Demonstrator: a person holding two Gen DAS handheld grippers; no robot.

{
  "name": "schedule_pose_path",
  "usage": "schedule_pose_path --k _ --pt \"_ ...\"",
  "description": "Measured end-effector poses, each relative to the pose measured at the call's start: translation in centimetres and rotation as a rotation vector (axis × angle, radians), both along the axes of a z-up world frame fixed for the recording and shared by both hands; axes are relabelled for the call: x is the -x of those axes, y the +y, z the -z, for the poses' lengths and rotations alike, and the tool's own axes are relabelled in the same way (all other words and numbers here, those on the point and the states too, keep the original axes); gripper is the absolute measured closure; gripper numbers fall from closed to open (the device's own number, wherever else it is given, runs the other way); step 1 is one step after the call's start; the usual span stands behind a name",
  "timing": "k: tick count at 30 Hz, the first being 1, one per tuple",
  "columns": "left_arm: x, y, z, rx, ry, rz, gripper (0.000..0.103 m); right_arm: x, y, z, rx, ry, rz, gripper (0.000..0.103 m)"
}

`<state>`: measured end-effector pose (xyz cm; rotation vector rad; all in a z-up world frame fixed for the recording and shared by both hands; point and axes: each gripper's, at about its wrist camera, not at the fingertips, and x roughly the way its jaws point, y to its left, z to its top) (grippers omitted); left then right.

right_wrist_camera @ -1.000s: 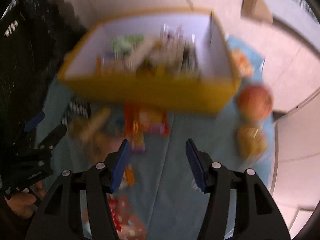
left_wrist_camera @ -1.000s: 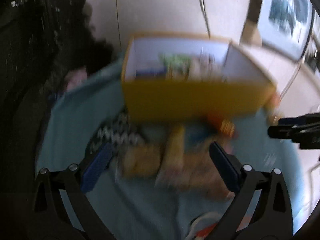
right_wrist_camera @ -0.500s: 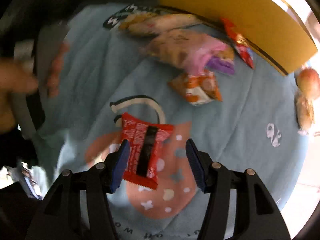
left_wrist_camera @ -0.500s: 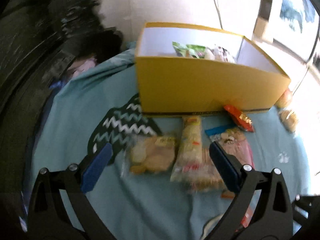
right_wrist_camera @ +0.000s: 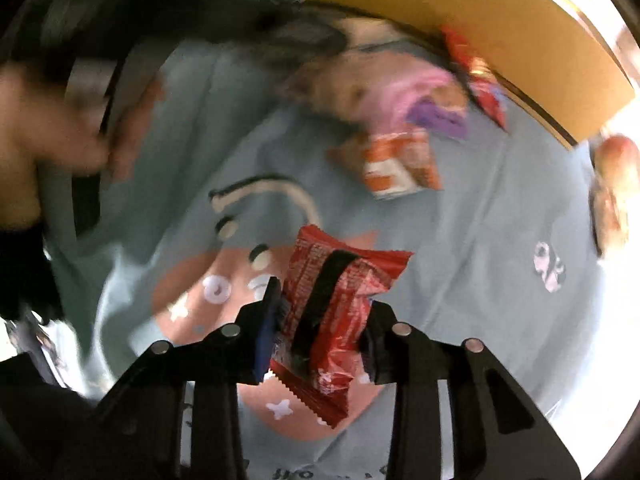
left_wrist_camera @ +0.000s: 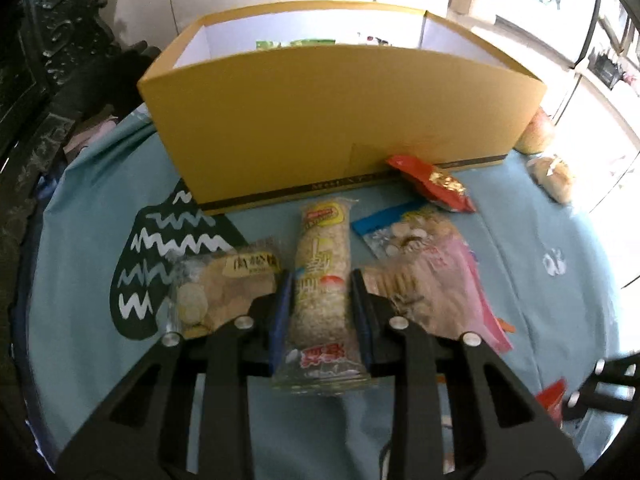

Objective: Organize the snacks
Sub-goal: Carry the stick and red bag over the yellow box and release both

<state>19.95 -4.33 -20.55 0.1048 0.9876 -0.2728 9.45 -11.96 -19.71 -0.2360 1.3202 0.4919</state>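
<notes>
My left gripper (left_wrist_camera: 320, 292) is shut on a long clear-wrapped rice cracker packet (left_wrist_camera: 322, 264) lying on the teal cloth in front of the yellow box (left_wrist_camera: 340, 120). A biscuit pack (left_wrist_camera: 224, 284) lies just left of it and a pink-edged cookie bag (left_wrist_camera: 432, 272) just right. My right gripper (right_wrist_camera: 320, 304) is shut on a red snack packet with a black stripe (right_wrist_camera: 332, 300), held just above the cloth. The yellow box also shows at the top right of the right wrist view (right_wrist_camera: 480, 28).
A red wrapper (left_wrist_camera: 432, 182) leans at the box's foot. An orange packet (right_wrist_camera: 396, 160) and a purple one (right_wrist_camera: 436, 116) lie on the cloth. An apple (left_wrist_camera: 538, 132) and a bun (left_wrist_camera: 554, 174) sit right of the box. A hand (right_wrist_camera: 48, 136) is at the left.
My left gripper dropped forward and closed on the rice cracker packet. My right gripper closed on the red packet and lifted it slightly off the cloth.
</notes>
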Motion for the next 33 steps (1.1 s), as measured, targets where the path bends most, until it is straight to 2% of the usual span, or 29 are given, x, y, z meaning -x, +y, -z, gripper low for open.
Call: schedule_pose_path --k 4,9,18,23,30,33 --pt "0.9 1.2 -0.1 0.046 0.005 -0.042 0.074 -0.5 -1.4 -1.1 -0.045 -0.007 0.063 0.079" --pt "2.3 2.5 -2.3 0.121 -0.035 -0.101 0.074 -1.6 -3.7 -2.9 -0.088 -0.033 0.113 0.079" --pt "3.7 2.7 -7.1 0.189 -0.125 -0.101 0.074 -3.3 -7.0 -7.6 -0.192 -0.113 0.208 0.079" --pt "3.1 2.2 -10.0 0.213 -0.183 -0.091 0.074 -6.4 -10.2 -13.0 -0.244 -0.191 0.258 0.079" --pt "0.6 1.5 -13.7 0.231 -0.24 -0.084 0.074 -11.5 -11.8 -18.2 -0.265 -0.287 0.298 0.079" --pt "-0.7 1.0 -15.1 0.22 -0.268 -0.073 0.074 -13.4 -12.0 -19.4 -0.27 -0.31 0.311 0.079"
